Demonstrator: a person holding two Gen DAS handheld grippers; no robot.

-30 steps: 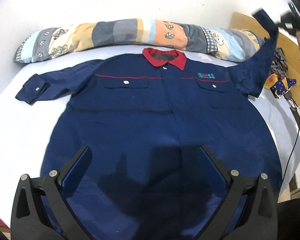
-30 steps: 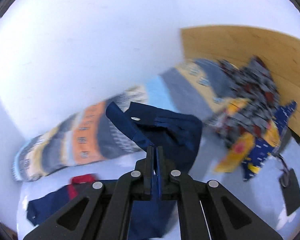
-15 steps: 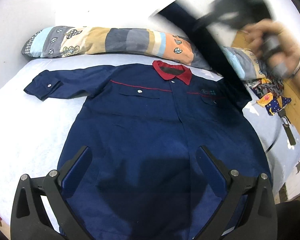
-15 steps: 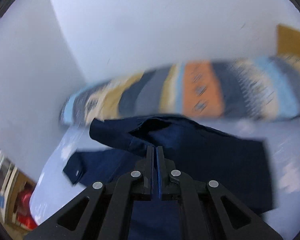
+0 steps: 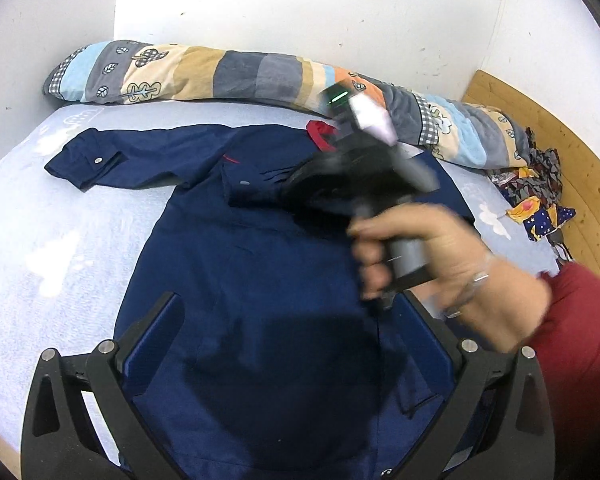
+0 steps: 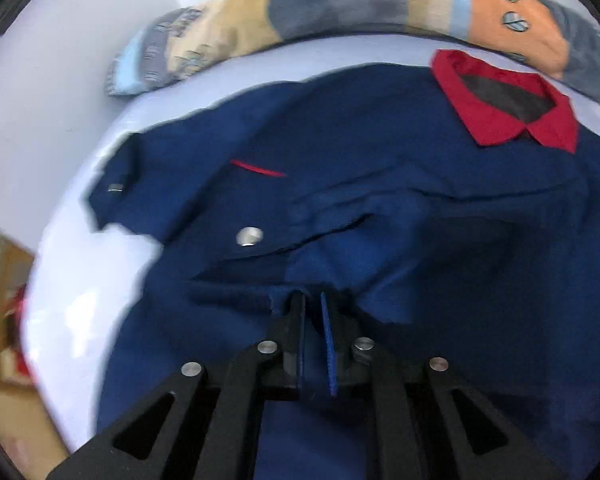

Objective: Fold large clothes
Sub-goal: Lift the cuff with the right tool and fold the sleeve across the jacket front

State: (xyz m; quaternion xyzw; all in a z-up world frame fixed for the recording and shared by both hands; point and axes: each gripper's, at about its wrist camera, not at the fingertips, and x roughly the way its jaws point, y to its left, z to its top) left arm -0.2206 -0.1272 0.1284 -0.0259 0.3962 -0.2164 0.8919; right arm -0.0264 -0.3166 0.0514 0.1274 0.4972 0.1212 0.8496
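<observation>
Our left claw hangs with its fingers spread wide and nothing between them, low over the bottom half of the shirt, which lies face up on the pale blue sheet straight ahead of it. Our right claw sits over the chest of the shirt, its fingers parted by a narrow gap; a fold of the navy sleeve bunches right at their tips, but we cannot tell whether the cloth is caught between them. Ahead and to the left of that claw a silver snap shows on the sleeve laid across the chest, and farther ahead on the right lies the red collar. From the left wrist view our right hand grips the blurred handle of the right claw just ahead and to the right of the left claw. The other sleeve stretches out flat far ahead on the left. Beyond the collar a striped quilt is rolled along the white wall, and a heap of patterned cloth lies off to the far right by the wooden board.
</observation>
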